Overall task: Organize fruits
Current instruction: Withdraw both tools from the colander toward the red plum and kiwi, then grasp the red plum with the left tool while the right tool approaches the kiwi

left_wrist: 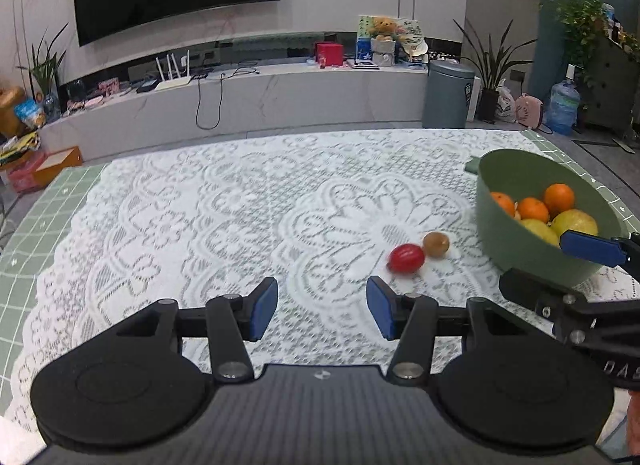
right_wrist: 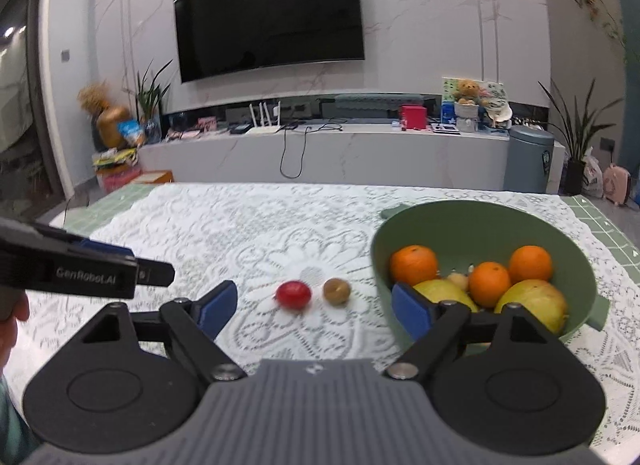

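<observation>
A small red fruit (left_wrist: 406, 258) and a brown round fruit (left_wrist: 436, 244) lie side by side on the lace cloth, left of a green bowl (left_wrist: 516, 249). The bowl holds oranges (left_wrist: 559, 197) and yellow fruits (left_wrist: 576, 222). My left gripper (left_wrist: 322, 315) is open and empty, just short of the red fruit. My right gripper (right_wrist: 314, 307) is open and empty, with the red fruit (right_wrist: 293, 294) and brown fruit (right_wrist: 337, 291) between its fingers' line and the bowl (right_wrist: 408, 233) at its right finger. Oranges (right_wrist: 414, 264) show in the bowl.
The table has a white lace cloth (left_wrist: 240, 205) over a green grid mat (left_wrist: 48, 205). Beyond its far edge stand a TV bench (left_wrist: 240, 101), a grey bin (left_wrist: 448, 93) and potted plants. The left gripper shows at the left of the right wrist view (right_wrist: 80, 269).
</observation>
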A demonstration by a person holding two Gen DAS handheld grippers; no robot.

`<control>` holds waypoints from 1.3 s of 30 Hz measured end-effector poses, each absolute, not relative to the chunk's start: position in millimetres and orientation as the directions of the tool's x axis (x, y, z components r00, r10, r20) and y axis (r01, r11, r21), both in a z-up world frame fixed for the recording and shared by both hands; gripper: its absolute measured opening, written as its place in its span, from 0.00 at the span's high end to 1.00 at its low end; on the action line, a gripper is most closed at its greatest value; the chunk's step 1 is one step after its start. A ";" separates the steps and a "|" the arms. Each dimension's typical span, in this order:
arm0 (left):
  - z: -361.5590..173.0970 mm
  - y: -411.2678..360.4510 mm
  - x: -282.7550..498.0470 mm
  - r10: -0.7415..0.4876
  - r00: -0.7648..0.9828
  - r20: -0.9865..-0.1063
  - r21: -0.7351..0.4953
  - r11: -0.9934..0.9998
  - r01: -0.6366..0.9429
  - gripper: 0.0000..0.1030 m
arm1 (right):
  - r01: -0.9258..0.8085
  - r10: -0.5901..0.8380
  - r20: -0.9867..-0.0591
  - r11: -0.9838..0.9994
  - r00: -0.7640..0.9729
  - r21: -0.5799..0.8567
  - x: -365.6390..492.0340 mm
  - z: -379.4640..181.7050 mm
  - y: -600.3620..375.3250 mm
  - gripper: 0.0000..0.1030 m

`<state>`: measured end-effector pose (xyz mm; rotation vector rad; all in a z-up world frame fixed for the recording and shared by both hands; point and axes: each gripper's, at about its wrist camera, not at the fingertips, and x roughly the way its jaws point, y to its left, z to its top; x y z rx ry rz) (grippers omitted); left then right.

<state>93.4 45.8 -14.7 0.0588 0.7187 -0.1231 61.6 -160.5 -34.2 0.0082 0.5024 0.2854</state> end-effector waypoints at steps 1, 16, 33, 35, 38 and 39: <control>-16.8 48.9 93.4 -0.096 0.744 -0.661 0.002 0.992 0.130 0.41 | -0.273 0.273 -0.475 0.959 0.836 0.069 61.5 -35.6 -157.1 0.22; -39.4 59.2 109.9 -0.238 0.715 -0.657 -0.127 0.970 0.207 0.49 | -0.325 0.237 -0.526 0.942 0.817 -0.080 73.0 -60.7 -128.5 0.50; -55.9 14.6 157.4 -0.365 0.604 -0.709 -0.108 0.902 0.418 0.53 | -0.320 0.120 -0.545 0.903 0.830 -0.288 113.1 -88.4 -112.2 0.79; -60.1 12.3 163.3 -0.371 0.593 -0.715 -0.119 0.900 0.420 0.53 | -0.320 0.108 -0.542 0.894 0.833 -0.314 114.1 -91.3 -109.5 0.79; -67.2 9.1 171.8 -0.369 0.584 -0.723 -0.120 0.900 0.420 0.53 | -0.322 0.109 -0.544 0.893 0.832 -0.314 114.8 -93.7 -110.2 0.79; -69.5 8.4 173.8 -0.367 0.582 -0.725 -0.118 0.900 0.420 0.53 | -0.322 0.110 -0.546 0.895 0.830 -0.309 115.3 -94.6 -110.8 0.79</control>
